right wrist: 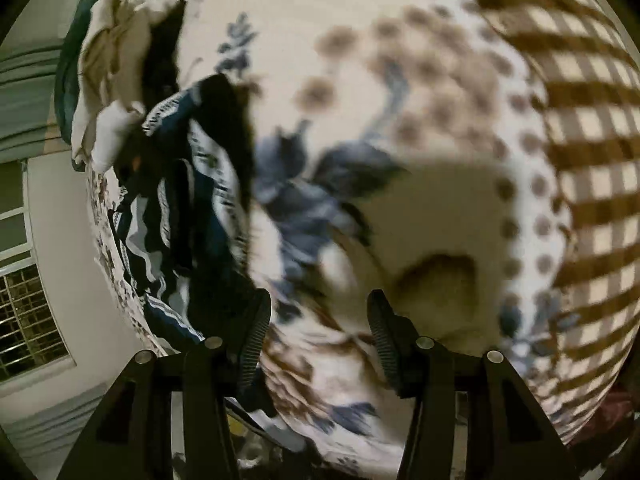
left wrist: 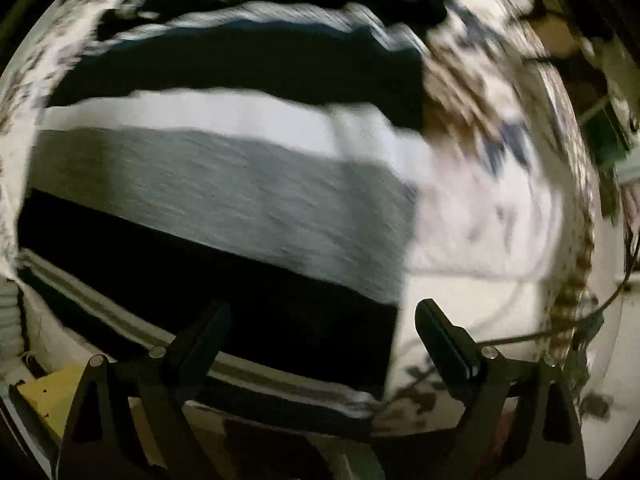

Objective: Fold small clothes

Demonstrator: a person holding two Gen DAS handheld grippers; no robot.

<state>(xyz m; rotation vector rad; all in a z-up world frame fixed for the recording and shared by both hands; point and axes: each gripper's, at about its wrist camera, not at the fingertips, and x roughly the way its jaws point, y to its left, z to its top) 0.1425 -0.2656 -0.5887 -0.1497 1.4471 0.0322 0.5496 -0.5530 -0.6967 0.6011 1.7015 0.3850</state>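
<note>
In the left wrist view, a flat garment (left wrist: 220, 200) with broad black, grey, white and navy bands lies on a floral bedsheet (left wrist: 480, 220). The picture is blurred. My left gripper (left wrist: 320, 320) hangs open over the garment's black band near its right edge, with nothing gripped. The right wrist view shows my right gripper (right wrist: 318, 312) open above the bedsheet (right wrist: 320, 40), its ribbed pads (right wrist: 256, 328) bare. A heap of dark navy clothes with white stripes (right wrist: 180, 200) lies to its left, and a cream garment (right wrist: 116, 72) sits at the heap's far end.
A brown checked fabric (right wrist: 580, 120) covers the right side of the bed. A wall with a barred window (right wrist: 28, 312) stands beyond the bed's left edge. A yellow object (left wrist: 52, 396) and a thin cable (left wrist: 560, 332) lie near the left gripper.
</note>
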